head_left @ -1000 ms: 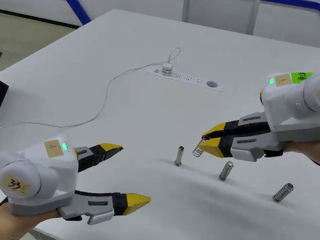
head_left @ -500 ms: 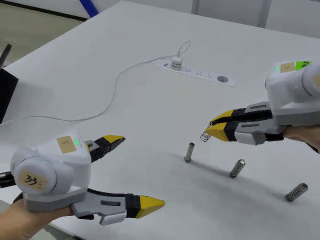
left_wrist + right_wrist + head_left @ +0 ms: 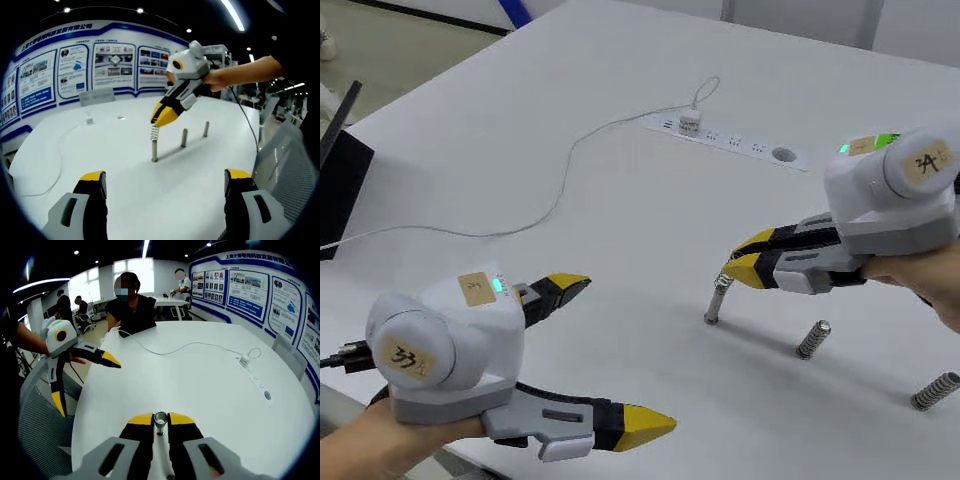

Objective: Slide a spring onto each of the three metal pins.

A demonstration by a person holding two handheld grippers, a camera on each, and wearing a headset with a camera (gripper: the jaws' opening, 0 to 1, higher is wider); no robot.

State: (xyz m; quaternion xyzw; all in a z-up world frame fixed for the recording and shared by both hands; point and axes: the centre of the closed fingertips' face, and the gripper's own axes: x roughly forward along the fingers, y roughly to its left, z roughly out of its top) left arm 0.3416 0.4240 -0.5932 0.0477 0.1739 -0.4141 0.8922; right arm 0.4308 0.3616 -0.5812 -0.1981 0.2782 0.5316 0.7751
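Note:
My right gripper is shut on a small spring, which hangs upright from its tips. The spring's lower end meets the top of the bare left pin. In the right gripper view the spring appears end-on between the closed yellow fingertips. The two other pins stand to the right, each with a spring around it: the middle one and the far right one. My left gripper hovers open and holds nothing near the table's front edge, well to the left of the pins.
A white power strip lies at the back of the table, with a thin cable running off to the left. A black object sits at the left edge. Several people are beyond the table.
My right gripper has carried the spring left and down, from beside the bare pin to right over its top. The left gripper has stayed open. The head camera has shifted.

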